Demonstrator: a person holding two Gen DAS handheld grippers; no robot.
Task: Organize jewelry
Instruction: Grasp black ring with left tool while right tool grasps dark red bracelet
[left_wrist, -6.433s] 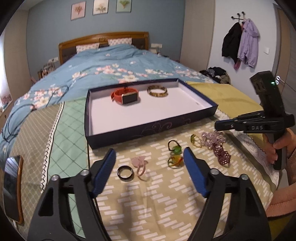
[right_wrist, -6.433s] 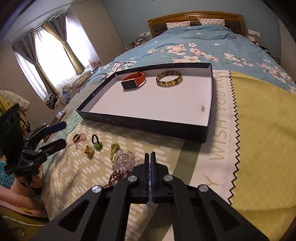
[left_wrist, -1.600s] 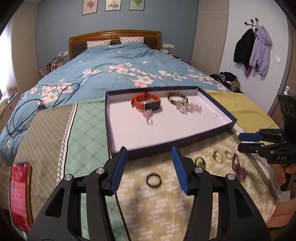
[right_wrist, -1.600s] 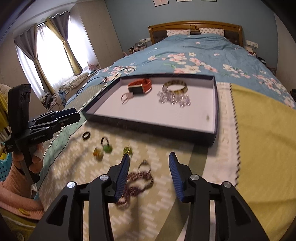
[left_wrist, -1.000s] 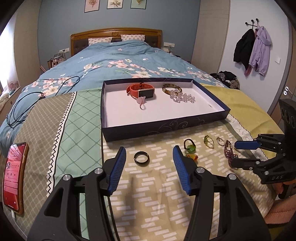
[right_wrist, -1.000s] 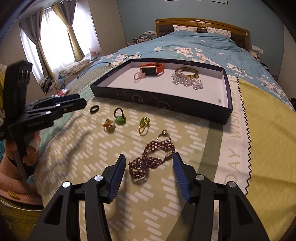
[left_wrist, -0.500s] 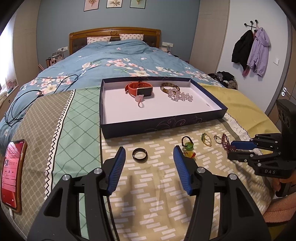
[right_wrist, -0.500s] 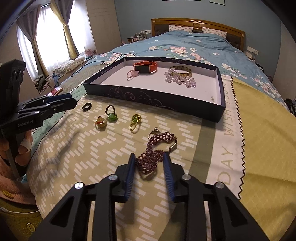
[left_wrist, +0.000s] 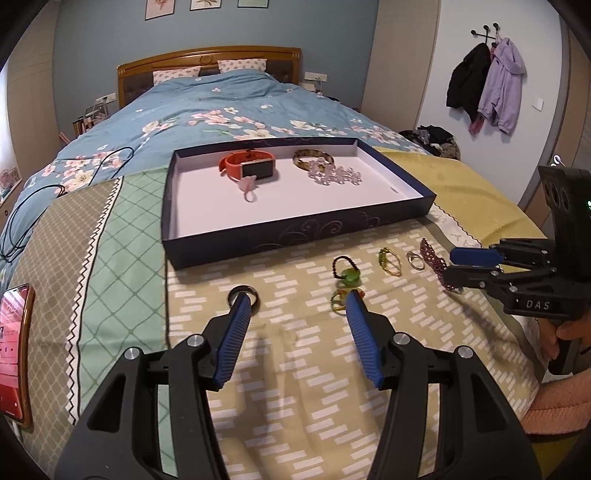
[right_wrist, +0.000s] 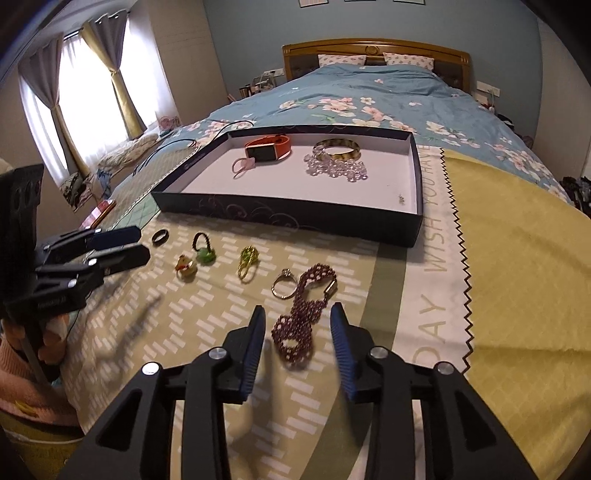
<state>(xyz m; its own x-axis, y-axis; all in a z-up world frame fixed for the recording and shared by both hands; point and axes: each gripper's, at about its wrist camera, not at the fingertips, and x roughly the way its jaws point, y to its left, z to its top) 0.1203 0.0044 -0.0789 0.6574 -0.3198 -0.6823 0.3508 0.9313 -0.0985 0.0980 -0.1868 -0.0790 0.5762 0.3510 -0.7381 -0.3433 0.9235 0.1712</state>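
A phone with a red screen is lying at the left edge of the frame on the bed. Two jackets are hanging from a wall hook at upper right, and curtains are glowing at upper left.

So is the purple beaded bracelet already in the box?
No, the purple beaded bracelet lies on the bedspread in front of the box, between the right gripper fingers.

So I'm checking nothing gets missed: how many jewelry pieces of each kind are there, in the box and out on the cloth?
Rings: 6, one in the box, five on the cloth
Bracelets and bangles: 3, two boxed, one purple beaded on the cloth
Watches: 1
Total: 10
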